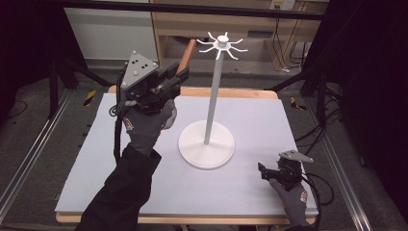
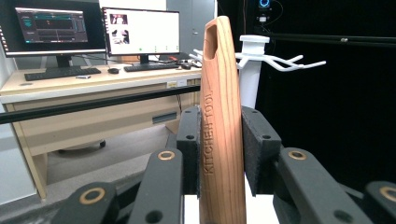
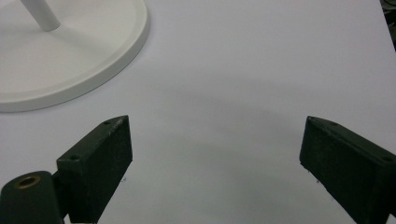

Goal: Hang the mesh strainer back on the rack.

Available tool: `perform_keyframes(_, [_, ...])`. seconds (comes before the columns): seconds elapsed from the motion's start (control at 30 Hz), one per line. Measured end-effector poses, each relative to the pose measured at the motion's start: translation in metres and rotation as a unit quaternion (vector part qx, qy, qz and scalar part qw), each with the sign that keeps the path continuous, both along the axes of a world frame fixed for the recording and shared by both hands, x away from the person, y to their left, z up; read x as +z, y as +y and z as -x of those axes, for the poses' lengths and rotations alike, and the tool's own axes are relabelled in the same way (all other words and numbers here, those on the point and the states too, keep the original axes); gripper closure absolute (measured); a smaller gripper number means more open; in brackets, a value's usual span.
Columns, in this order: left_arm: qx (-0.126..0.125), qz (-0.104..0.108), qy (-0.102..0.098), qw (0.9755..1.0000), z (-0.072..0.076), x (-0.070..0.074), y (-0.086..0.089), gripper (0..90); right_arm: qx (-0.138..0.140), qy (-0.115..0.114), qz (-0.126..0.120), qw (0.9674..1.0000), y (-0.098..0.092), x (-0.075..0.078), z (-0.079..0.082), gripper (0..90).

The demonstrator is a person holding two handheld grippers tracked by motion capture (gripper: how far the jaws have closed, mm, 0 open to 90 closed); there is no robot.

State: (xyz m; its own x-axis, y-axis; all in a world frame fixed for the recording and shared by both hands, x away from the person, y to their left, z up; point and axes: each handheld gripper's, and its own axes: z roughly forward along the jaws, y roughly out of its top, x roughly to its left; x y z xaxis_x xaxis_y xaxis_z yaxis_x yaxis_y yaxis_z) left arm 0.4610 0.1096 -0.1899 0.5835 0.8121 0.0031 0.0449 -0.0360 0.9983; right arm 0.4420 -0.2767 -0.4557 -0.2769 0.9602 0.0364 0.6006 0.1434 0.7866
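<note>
My left gripper (image 1: 179, 77) is raised above the table's back left and is shut on a wooden kitchen tool (image 1: 187, 57), a flat reddish handle with a slot hole near its top end. In the left gripper view the wooden tool (image 2: 222, 121) stands upright between the pads (image 2: 190, 144), just left of the hooks of the white stand (image 2: 254, 56). The white stand (image 1: 215, 72) has a round base (image 1: 207, 145) at the table's middle and a crown of hooks (image 1: 222, 44) on top. My right gripper (image 1: 263, 169) rests low at the front right, open, with nothing between its pads (image 3: 100, 163).
A pale grey mat (image 1: 250, 187) covers the wooden table. The stand's base (image 3: 70, 51) lies ahead and left of the right gripper. Behind the table stand a desk with monitors (image 2: 140, 32) and a keyboard (image 2: 60, 73), and a black bar (image 2: 93, 103) crosses in front of them.
</note>
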Motion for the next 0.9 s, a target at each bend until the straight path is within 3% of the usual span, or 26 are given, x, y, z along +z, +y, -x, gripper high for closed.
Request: perform_keyframes(0.9, [-0.004,-0.011,0.004,0.9999,-0.009,-0.005,-0.016,70.4,-0.001,-0.003,0.000,1.0000,-0.001,0.001,0.000,9.6])
